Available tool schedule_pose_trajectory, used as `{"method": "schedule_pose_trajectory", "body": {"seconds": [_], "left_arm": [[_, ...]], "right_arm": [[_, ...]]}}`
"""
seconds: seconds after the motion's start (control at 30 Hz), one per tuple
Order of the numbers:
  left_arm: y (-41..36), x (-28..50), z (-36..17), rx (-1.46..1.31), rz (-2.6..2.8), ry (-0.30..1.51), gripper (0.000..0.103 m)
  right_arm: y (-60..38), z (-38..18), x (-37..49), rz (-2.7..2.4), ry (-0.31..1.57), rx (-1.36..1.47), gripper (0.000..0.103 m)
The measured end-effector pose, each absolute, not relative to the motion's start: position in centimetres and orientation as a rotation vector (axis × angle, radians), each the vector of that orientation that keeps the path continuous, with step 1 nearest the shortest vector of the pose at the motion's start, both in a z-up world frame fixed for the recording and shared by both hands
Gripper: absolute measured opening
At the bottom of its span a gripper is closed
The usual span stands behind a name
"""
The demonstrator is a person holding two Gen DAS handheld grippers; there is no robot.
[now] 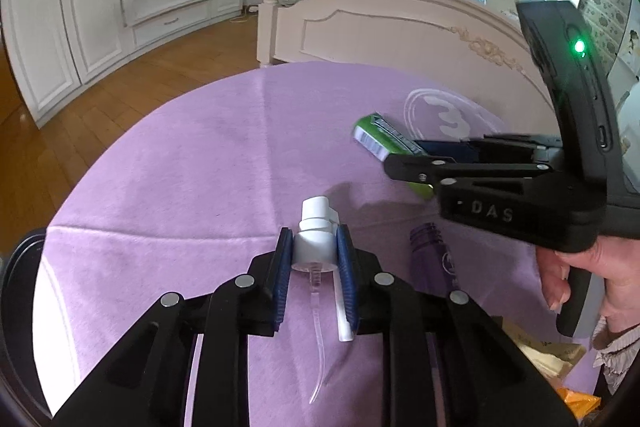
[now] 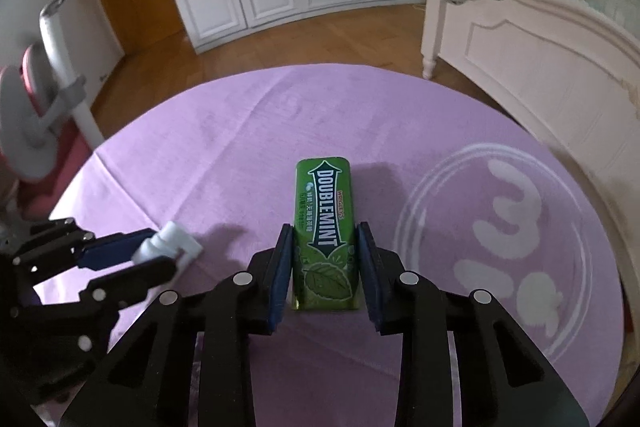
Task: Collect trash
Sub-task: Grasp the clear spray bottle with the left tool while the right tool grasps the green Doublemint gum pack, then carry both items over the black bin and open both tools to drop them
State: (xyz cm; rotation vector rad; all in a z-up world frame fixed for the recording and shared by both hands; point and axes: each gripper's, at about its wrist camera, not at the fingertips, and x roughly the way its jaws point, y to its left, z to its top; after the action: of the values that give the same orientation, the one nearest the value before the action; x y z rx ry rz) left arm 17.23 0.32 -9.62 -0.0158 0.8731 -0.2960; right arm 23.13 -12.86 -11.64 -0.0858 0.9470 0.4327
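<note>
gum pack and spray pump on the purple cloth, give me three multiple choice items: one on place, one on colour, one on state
1. Where does the spray pump lie?
A. between the left gripper's pads
B. inside the white circle
C. on the floor

2. What colour is the gum pack?
A. red
B. green
C. white

3. How does the right gripper stand to the gum pack?
A. raised well clear of it
B. a pad on each long side of it
C. resting on top of it, shut

Key:
1 A, its white collar sits between the blue pads on the purple cloth.
2 B, green wrapper with a mint leaf.
3 B, the blue pads flank the pack.
</note>
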Motion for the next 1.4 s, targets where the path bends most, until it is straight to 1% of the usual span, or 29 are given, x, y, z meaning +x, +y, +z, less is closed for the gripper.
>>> {"method": "schedule_pose_trajectory", "body": {"seconds": [0.13,0.37,0.63,0.73,1.03,1.4], "left_arm": [[1.4,15.9,-8.6,-0.038,-0.29,0.842,0.022],[3.3,13.5,-6.8,-0.078,-0.283,0.793,0.023],[6.2,10.7,-5.4,-0.118,-0.258,0.747,0.023],[8.0,9.7,-4.9,-0.142,-0.228,0.726,0.023],[14.1,7.2,-4.7,-0.222,-0.132,0.685,0.023],[20.1,4.9,-5.2,-0.312,-0.035,0.661,0.023]], "right_arm": [[-14.3,-10.8,22.1,0.455,0.934,0.021,0.032],[-15.0,-7.3,18.9,0.516,0.874,0.106,0.032],[-11.1,-3.0,14.8,0.628,0.815,0.092,0.032],[-8.9,-2.1,13.6,0.669,0.809,0.068,0.032],[-1.3,-1.6,11.5,0.772,0.835,-0.001,0.032],[7.0,-3.2,10.2,0.862,0.889,-0.054,0.032]]}}
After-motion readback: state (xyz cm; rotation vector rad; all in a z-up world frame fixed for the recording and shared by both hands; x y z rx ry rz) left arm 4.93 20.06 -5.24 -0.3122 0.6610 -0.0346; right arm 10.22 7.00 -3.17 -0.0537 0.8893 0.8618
